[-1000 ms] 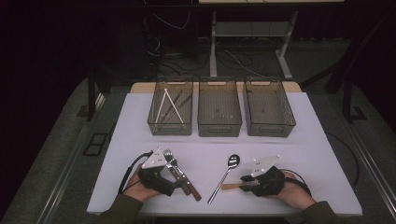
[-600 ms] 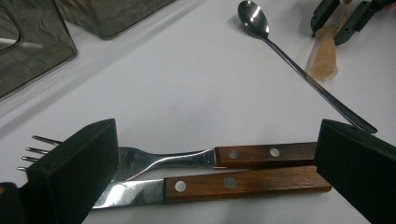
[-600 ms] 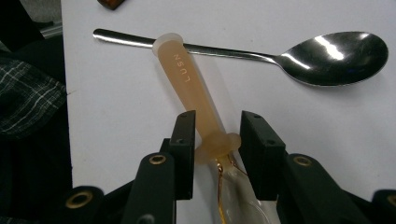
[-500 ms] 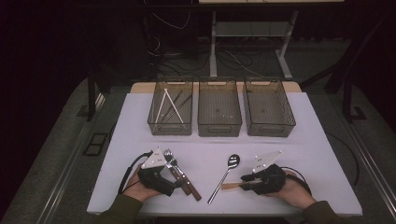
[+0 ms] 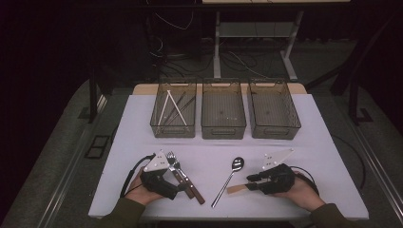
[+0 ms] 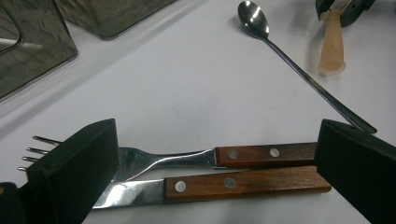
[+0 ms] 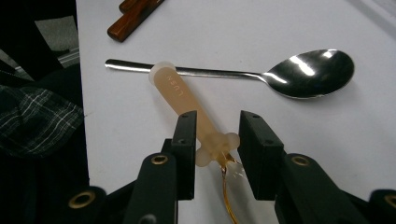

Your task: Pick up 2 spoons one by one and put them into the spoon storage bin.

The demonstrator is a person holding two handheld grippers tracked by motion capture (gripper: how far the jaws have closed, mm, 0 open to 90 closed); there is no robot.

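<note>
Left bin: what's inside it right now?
The left bin holds crossed sticks, some white, some dark, probably chopsticks. Its tinted walls blur the exact count.

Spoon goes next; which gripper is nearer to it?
Right. The right gripper sits just beside the spoon handle, jaws around a beige tool. The left gripper is farther, over the fork and knife.

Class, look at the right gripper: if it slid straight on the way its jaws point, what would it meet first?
Beyond the beige handle already between the right gripper's jaws, probably the long spoon's stem, lying across its line.
</note>
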